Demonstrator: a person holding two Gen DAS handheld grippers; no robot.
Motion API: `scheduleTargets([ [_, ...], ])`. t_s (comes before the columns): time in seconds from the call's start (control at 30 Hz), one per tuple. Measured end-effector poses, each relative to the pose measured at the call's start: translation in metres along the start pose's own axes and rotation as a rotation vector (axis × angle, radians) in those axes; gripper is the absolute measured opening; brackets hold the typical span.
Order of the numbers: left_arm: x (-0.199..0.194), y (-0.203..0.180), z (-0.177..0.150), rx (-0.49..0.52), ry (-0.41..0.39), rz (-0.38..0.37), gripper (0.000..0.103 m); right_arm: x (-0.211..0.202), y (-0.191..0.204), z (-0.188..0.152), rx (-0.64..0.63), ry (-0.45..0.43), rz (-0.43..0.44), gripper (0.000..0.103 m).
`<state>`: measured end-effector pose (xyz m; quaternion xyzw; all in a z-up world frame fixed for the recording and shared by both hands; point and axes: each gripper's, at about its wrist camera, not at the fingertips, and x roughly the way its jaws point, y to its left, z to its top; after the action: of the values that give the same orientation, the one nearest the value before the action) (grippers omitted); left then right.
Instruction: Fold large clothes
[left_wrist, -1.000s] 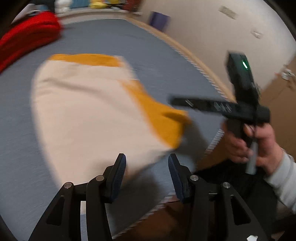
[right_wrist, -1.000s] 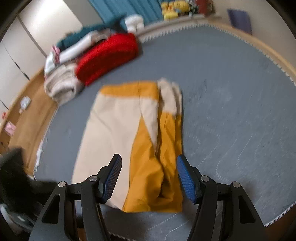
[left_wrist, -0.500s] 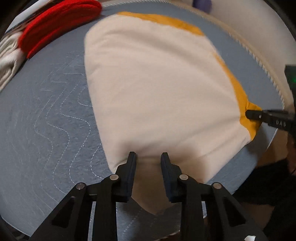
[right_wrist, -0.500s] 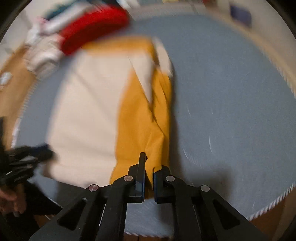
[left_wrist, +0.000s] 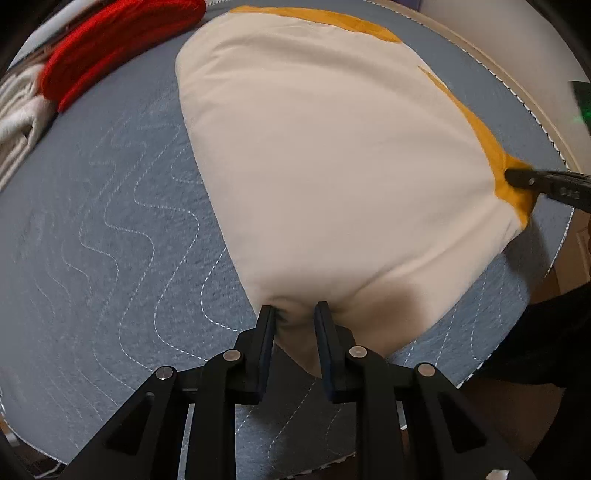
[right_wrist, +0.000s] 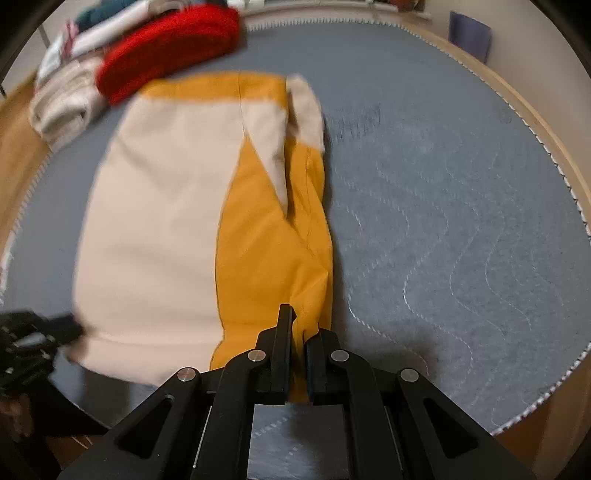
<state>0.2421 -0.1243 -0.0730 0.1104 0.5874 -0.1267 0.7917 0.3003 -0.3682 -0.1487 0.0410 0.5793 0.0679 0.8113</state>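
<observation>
On the grey quilted mat (right_wrist: 461, 184) a cream-and-mustard garment (right_wrist: 177, 229) lies flat, soft and light. The right gripper (right_wrist: 299, 328) is clamped on its near mustard corner, while the left gripper (left_wrist: 293, 319) is closing around the near cream corner, so both near corners look like sound holds for lifting the limp hem.

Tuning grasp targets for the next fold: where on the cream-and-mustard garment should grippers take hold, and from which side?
Grip the garment at its two near hem corners, coming steeply from above at the near table edge. It lies flat, so only edges pinch. The right gripper clamps the mustard corner; the left gripper is closing on the cream one.
</observation>
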Motion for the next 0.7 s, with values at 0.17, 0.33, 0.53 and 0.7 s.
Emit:
scheduleTargets([
  [0.17,-0.024,-0.004,-0.011,0.001,-0.072,0.020,0.021,0.016,-0.006,-0.011,0.026,0.073,-0.038,0.007],
  [0.33,-0.025,-0.012,-0.026,0.047,-0.067,0.094,0.024,0.006,-0.010,-0.025,-0.002,0.040,-0.196,0.050],
  [0.53,-0.071,-0.005,-0.046,-0.134,-0.167,0.053,0.070,-0.050,-0.014,-0.046,-0.004,-0.096,-0.283,0.052],
  [0.7,-0.113,-0.019,-0.059,-0.167,-0.281,0.092,0.089,-0.119,-0.004,-0.071,0.046,-0.286,-0.248,0.071],
])
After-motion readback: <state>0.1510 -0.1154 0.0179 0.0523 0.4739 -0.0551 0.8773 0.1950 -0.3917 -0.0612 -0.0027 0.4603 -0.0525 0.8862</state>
